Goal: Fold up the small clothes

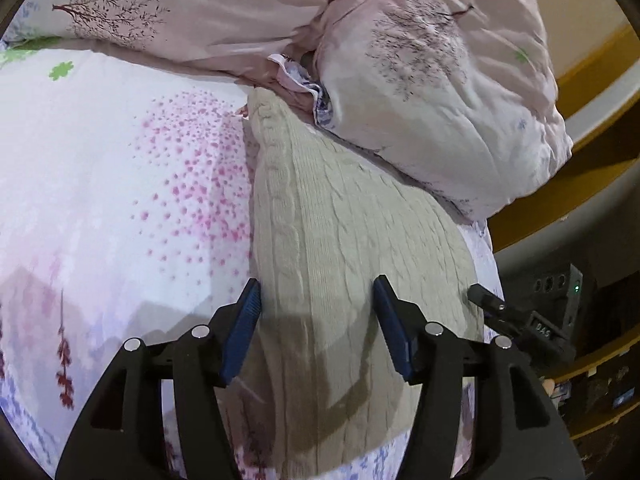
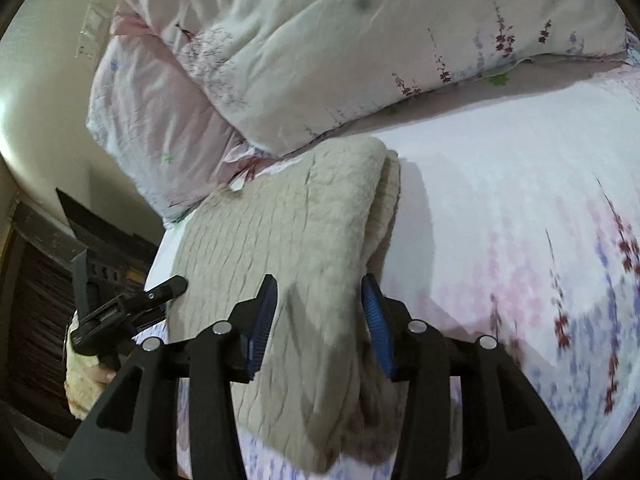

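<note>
Both tools, left [image 1: 316, 296] and right [image 2: 320, 294], hover open and empty over the soft, floppy knit sweater [image 1: 320, 216]; best pinched at its folded edge.

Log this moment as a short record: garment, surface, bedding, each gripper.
garment: beige cable-knit sweater, folded over on itself, edge layers showing in the right wrist view
surface: floral bedsheet
bedding: bunched pink floral duvet behind the sweater
left gripper: fingers apart above the sweater, gripping nothing
right gripper: fingers apart above the sweater's folded edge, gripping nothing
</note>
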Demonstrator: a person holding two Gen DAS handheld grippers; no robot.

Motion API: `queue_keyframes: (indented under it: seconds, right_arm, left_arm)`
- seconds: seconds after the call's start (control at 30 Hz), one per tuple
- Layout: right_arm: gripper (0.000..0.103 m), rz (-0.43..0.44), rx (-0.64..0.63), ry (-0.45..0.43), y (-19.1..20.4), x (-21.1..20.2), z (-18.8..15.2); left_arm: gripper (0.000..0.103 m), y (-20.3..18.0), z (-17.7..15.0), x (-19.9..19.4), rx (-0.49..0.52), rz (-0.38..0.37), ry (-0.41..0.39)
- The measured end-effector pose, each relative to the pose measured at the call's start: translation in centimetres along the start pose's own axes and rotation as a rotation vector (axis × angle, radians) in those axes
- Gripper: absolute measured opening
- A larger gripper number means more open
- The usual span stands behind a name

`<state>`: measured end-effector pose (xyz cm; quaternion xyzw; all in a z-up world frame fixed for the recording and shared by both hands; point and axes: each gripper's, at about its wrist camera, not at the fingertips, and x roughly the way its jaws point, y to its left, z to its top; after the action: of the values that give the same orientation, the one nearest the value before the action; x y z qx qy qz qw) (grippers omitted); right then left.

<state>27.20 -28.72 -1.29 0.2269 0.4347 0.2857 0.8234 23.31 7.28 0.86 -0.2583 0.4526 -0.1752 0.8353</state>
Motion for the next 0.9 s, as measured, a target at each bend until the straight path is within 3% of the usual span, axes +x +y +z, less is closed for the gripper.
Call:
queue_keyframes:
  seconds: [0.13,0.17,0.2,0.3,0.4,0.47,0.5,0.53,0.63,0.77,0.9]
  right_arm:
    - [0.043,-0.003,-0.029,0.039,0.3,-0.2,-1.5]
    - [0.036,-0.015,-0.039,0.043,0.3,-0.1,-1.8]
    - [0.016,-0.037,-0.057,0.028,0.2,-0.4,-2.2]
    - [0.012,-0.056,-0.03,-0.047,-0.1,-1.1,-1.9]
    - [0.013,-0.105,-0.031,-0.041,-0.3,-0.4,-1.6]
    - [0.026,-0.145,-0.041,-0.029,-0.1,-0.5,-1.8]
    - [0.036,-0.186,-0.061,-0.061,0.4,-1.3,-2.1]
    - [0.036,-0.217,-0.093,-0.11,1.0,-2.4,-2.4]
    - [0.038,-0.163,-0.173,-0.17,2.8,-4.4,-3.3]
    - [0.038,-0.158,-0.291,-0.09,4.9,-3.2,-4.8]
    - [0.036,-0.296,-0.321,-0.001,4.6,-0.2,-5.9]
  left_arm:
    - [0.058,0.1,-1.7,-0.9,0.01,-0.001,0.019]
    - [0.058,0.2,-2.4,-1.1,0.013,-0.002,0.025]
    - [0.058,-0.3,-2.5,-1.0,0.017,0.004,0.025]
    - [0.058,-0.8,-3.2,-1.0,0.051,0.047,0.015]
    - [0.058,-1.1,-3.4,-0.6,0.063,0.064,0.02]
    - [0.06,-1.1,-3.6,-0.8,0.067,0.079,0.019]
    - [0.06,-1.1,-3.8,-1.1,0.069,0.083,0.018]
    - [0.06,-1.1,-3.9,-1.2,0.072,0.085,0.018]
    - [0.062,-1.5,-4.7,-2.0,0.112,0.121,0.005]
    - [0.063,-1.8,-5.5,-2.0,0.165,0.175,-0.002]
    - [0.065,-1.7,-5.6,-1.3,0.184,0.222,-0.003]
